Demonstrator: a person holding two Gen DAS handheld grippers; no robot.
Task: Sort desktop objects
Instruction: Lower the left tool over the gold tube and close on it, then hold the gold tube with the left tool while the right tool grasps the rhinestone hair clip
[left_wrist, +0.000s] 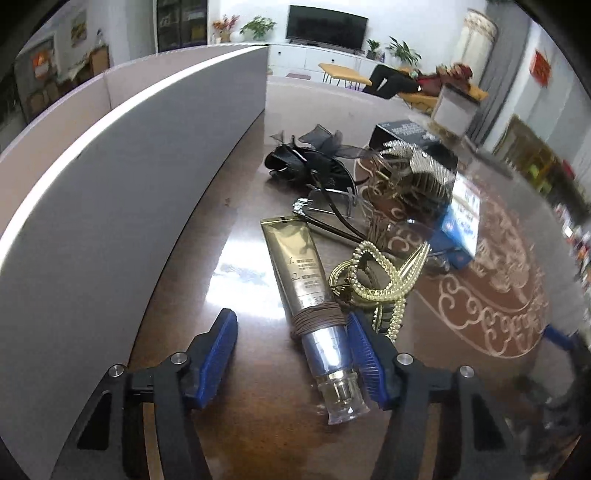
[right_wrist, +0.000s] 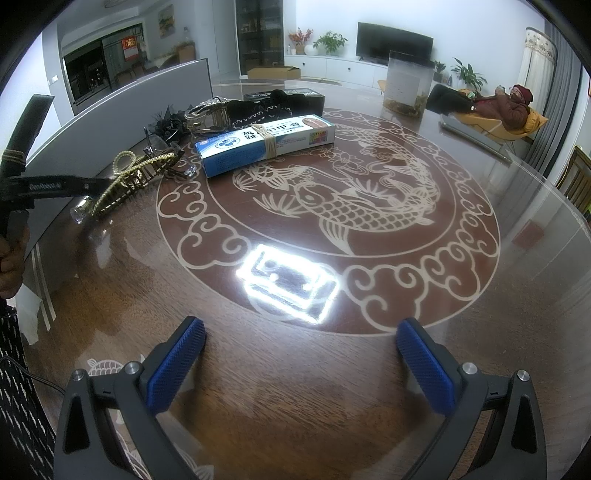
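Note:
A gold tube (left_wrist: 295, 266) with a silver neck, a clear cap and brown hair ties (left_wrist: 317, 314) wound round it lies on the table between the fingers of my left gripper (left_wrist: 291, 321). The right-hand pad (left_wrist: 364, 354) rests against the tube. The left-hand pad (left_wrist: 218, 354) stands well clear of it, so the jaws are open. A gold pearl hair claw (left_wrist: 376, 273) lies right beside the tube. My right gripper (right_wrist: 300, 326) hovers open over bare table with nothing between its fingers.
A black bow clip (left_wrist: 295, 158), a rhinestone claw clip (left_wrist: 417, 166), a blue and white box (right_wrist: 266, 144) and a black box (right_wrist: 284, 96) crowd behind the tube. A grey partition (left_wrist: 110, 184) walls the left side. The glass-topped table (right_wrist: 295, 387) carries a fish pattern.

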